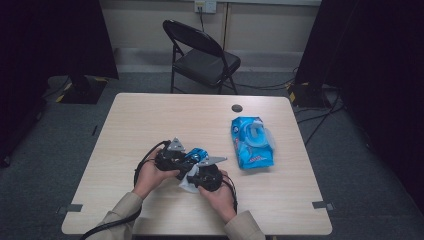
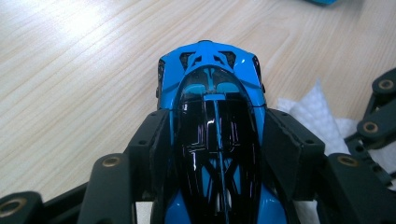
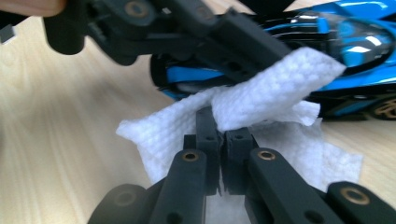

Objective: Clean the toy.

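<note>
Blue toy car (image 2: 212,140) clamped by left gripper (image 2: 212,154), steadied near the worktop (image 1: 150,115) front edge for wiping | right gripper (image 3: 218,149) pinches a white wipe (image 3: 275,88) against its side | wipes pack (image 1: 253,142) lies well apart, right; nothing obstructs.

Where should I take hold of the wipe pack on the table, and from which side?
Grip the wipe pack across its short width at the near end, below the raised lid flap, coming straight down from above. It lies flat with its long axis running away from the person, so the long soft edges face left and right. The right hand-held gripper is probably nearer, but it is shut on the white wipe.
</note>
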`<state>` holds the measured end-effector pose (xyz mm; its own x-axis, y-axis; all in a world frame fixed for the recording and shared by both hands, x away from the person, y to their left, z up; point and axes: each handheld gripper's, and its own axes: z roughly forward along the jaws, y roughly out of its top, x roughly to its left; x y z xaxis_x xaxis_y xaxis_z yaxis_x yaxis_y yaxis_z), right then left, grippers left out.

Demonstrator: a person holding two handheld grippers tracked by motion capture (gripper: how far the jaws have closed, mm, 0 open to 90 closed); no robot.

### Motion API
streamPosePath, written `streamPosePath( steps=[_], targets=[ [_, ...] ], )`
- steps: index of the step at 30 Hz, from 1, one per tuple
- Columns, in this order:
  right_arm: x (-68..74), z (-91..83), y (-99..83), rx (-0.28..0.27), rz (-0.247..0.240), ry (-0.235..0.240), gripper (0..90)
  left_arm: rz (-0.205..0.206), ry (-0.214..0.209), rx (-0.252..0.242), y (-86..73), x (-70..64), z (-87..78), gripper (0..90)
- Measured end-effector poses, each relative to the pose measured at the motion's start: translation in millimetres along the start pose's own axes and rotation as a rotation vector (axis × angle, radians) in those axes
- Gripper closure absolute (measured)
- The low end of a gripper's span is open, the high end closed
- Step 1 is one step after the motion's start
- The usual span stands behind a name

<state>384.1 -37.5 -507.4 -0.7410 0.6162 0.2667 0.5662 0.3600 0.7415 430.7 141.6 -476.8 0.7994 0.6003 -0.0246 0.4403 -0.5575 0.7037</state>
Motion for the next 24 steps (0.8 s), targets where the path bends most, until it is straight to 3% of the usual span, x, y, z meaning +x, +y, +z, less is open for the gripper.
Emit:
streamPosePath(
  steps=[5,9,24],
  targets=[
    [9.5,4.3,0.3,0.007,-0.021,0.018,87.9,0.004,0.001,0.003,0.0,-0.1,-0.4,42.8],
    [10.5,5.1,-0.5,0.006,-0.006,0.035,87.9,0.0,0.001,-0.002,-0.7,-0.5,-0.6,42.8],
    [22.9,8.6,-0.8,0.023,-0.04,0.084,87.8,-0.003,0.002,-0.006,-1.1,-0.6,-0.4,42.8]
  ],
)
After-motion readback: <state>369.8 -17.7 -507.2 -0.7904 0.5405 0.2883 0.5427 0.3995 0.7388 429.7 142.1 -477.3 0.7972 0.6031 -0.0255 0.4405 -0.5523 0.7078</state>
